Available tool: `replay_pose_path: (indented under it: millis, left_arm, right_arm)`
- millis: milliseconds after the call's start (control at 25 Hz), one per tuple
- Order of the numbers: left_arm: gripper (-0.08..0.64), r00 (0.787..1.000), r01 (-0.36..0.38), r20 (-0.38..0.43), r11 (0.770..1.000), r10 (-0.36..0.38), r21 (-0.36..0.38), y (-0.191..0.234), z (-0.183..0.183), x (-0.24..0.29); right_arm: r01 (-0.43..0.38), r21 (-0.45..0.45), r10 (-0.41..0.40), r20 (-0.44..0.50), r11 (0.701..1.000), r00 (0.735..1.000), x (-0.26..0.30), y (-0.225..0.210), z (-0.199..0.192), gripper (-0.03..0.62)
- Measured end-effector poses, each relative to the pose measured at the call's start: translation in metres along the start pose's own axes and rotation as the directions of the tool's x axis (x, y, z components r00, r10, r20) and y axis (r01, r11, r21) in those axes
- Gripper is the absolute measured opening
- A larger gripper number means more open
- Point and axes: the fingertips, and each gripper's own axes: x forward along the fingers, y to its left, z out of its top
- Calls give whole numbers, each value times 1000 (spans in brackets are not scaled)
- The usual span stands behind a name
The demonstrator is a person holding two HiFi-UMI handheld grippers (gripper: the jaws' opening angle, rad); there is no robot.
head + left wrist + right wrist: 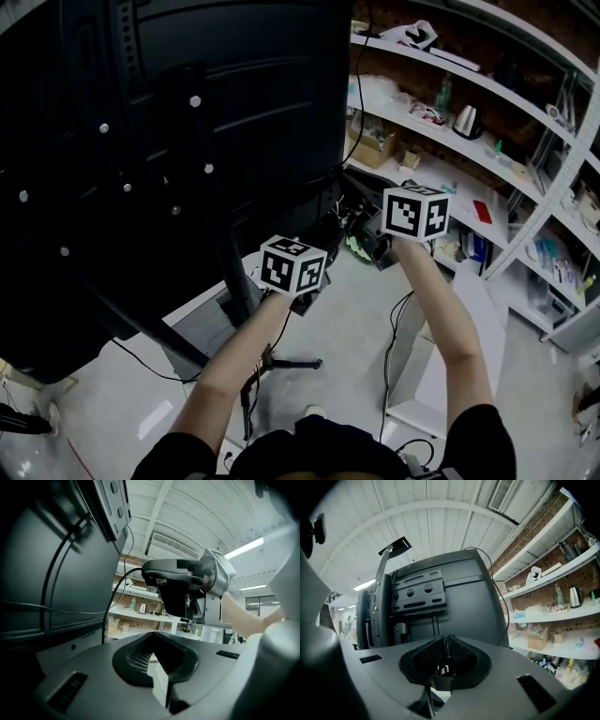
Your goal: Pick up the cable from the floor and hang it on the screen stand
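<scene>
The back of a big black screen (216,84) on its stand (202,197) fills the upper left of the head view. A thin black cable (358,98) hangs along the screen's right edge. My right gripper (370,236) is just right of the screen. In the left gripper view a black cable (112,599) arcs from the right gripper (152,576) down behind the screen. In the right gripper view my right gripper (445,644) has its pads nearly together on a thin dark thing, which looks like this cable. My left gripper (309,255) (152,641) is lower left, open and empty.
White shelves (487,141) with a kettle (468,121), boxes and clutter run along the right. A small tripod (281,364) and loose cables (398,323) lie on the floor below my arms. The stand's mount plate (419,590) and upright (380,606) face the right gripper.
</scene>
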Motion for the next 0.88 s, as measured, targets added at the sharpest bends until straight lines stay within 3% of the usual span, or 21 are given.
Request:
replay_pose_path:
  millis: [440,880]
  left_arm:
    - [8,998,-41,44,997,39,69,27,76,25]
    - [8,996,-64,70,993,57,102,43,121,28]
  right_arm:
    - [-33,-59,37,57,998,998,37,-26,86,60]
    - [-44,-128,57,100,991,993,70,-29,163,60]
